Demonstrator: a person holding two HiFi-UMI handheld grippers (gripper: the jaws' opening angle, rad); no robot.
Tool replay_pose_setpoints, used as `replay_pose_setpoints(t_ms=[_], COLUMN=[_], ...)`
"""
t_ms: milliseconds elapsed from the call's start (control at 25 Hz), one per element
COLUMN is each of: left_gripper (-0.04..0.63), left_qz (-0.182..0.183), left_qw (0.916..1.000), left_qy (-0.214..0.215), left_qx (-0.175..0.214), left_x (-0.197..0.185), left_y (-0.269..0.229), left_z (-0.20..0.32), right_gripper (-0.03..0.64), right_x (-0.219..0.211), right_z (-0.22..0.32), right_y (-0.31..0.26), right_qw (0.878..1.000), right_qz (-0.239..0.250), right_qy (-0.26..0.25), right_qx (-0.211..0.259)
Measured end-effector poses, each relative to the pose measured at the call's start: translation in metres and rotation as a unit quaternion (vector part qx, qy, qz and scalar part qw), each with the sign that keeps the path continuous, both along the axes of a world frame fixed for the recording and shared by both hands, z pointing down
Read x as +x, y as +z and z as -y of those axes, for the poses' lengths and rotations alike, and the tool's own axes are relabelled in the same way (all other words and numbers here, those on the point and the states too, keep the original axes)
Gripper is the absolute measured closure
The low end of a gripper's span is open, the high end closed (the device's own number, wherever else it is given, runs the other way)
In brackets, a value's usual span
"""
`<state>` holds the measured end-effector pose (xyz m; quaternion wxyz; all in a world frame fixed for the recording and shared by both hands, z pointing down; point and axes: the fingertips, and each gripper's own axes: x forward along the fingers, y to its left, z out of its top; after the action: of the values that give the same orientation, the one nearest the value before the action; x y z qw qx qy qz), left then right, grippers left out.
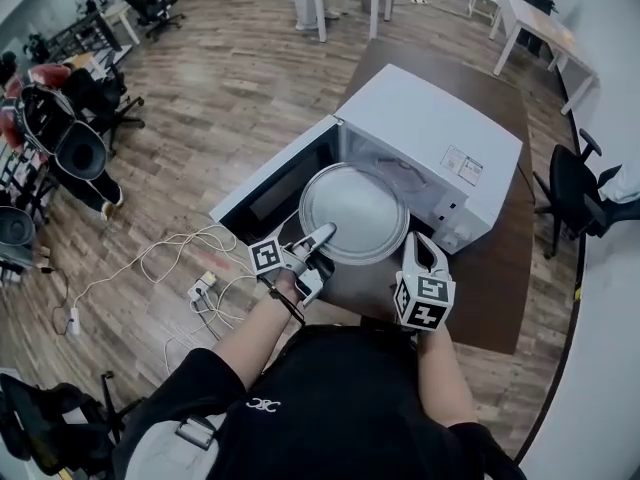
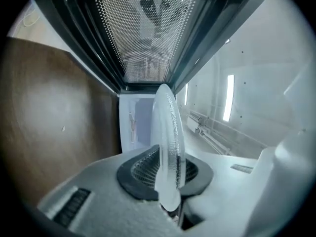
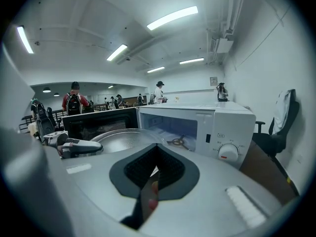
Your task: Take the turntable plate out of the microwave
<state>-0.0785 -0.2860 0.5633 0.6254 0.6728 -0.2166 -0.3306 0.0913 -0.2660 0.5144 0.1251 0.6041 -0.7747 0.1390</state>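
Observation:
The round glass turntable plate [image 1: 355, 211] hangs level just in front of the open white microwave [image 1: 430, 138]. My left gripper [image 1: 322, 234] is shut on its near-left rim. In the left gripper view the plate [image 2: 168, 147] stands edge-on, pinched between the dark pads. My right gripper [image 1: 425, 251] sits beside the plate's near-right edge with its jaws together, apart from the plate and holding nothing. From the right gripper view [image 3: 157, 157] I see the plate [image 3: 116, 139], the left gripper [image 3: 74, 146], and the roller ring [image 3: 177, 141] lying inside the cavity.
The microwave door [image 1: 270, 178] swings out to the left. The microwave stands on a dark brown table [image 1: 500, 298]. White cables and a power strip [image 1: 203, 286] lie on the wooden floor at left. A black office chair [image 1: 565, 193] stands at the right.

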Motion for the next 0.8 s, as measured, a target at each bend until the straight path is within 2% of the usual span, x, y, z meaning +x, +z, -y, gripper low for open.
replay_pose_setpoints(t_ms=[240,800], left_gripper=[0.558,0.558], left_qz=[0.007,-0.003], left_qw=[0.9999,0.9999], left_qy=[0.006,0.012], left_qx=[0.010,0.008], left_x=[-0.003,0.003], left_y=[-0.002,-0.002], left_z=[-0.010,-0.006], right_gripper=[0.609,0.609], right_x=[-0.003,0.009], right_z=[0.000,-0.003], right_y=[-0.001,-0.003], right_qw=[1.000,1.000], right_qz=[-0.005,-0.010], right_qy=[-0.006,0.005], right_qx=[0.001,0.003])
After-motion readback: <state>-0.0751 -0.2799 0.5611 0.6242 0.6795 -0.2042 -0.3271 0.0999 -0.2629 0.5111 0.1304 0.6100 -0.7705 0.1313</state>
